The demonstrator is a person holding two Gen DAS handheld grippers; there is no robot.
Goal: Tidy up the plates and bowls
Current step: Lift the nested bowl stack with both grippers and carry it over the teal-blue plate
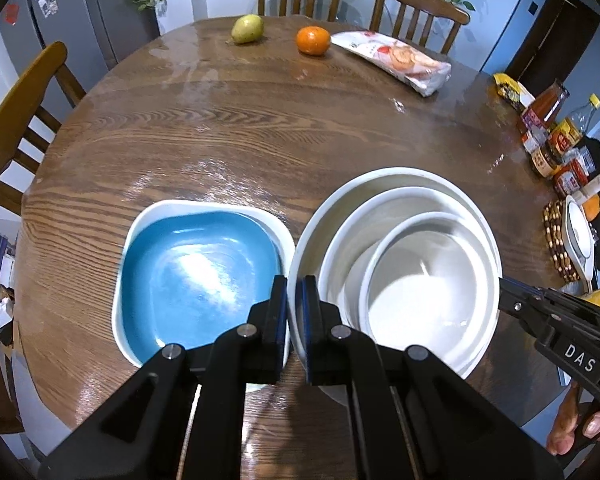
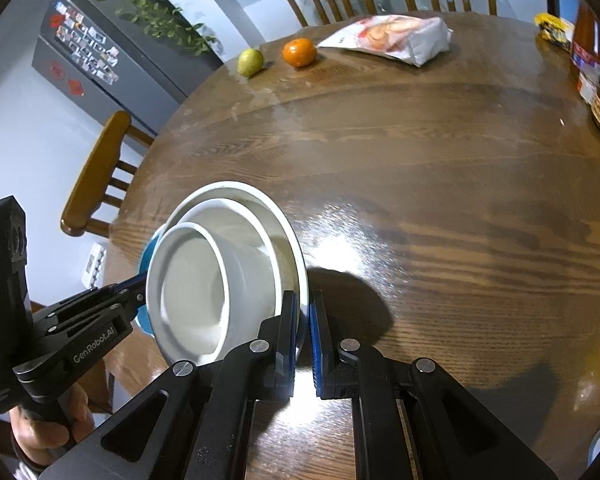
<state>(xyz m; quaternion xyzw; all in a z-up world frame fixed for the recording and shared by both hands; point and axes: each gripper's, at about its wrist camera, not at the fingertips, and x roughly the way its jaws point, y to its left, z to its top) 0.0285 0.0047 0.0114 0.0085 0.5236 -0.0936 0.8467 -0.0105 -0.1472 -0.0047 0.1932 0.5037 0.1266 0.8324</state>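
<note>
Shot from 2 wrist cameras, steeply down along black fingers, close over a round table [image 1: 260, 128]. Left view facing bowls [image 1: 396, 276] from their left; right view from their right. Shared: bowls [image 2: 224, 268], orange [image 1: 313, 40], far chairs.

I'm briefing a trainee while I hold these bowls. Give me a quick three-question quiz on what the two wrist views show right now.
1. True or false: both the left gripper and the right gripper are shut on the rim of the largest white bowl.
2. How many white bowls sit nested together, counting the largest?
3. What lies beside the bowls to the left in the left wrist view? A) the blue square plate B) the orange C) the pear

Key: 1 true; 2 three; 3 A
</note>
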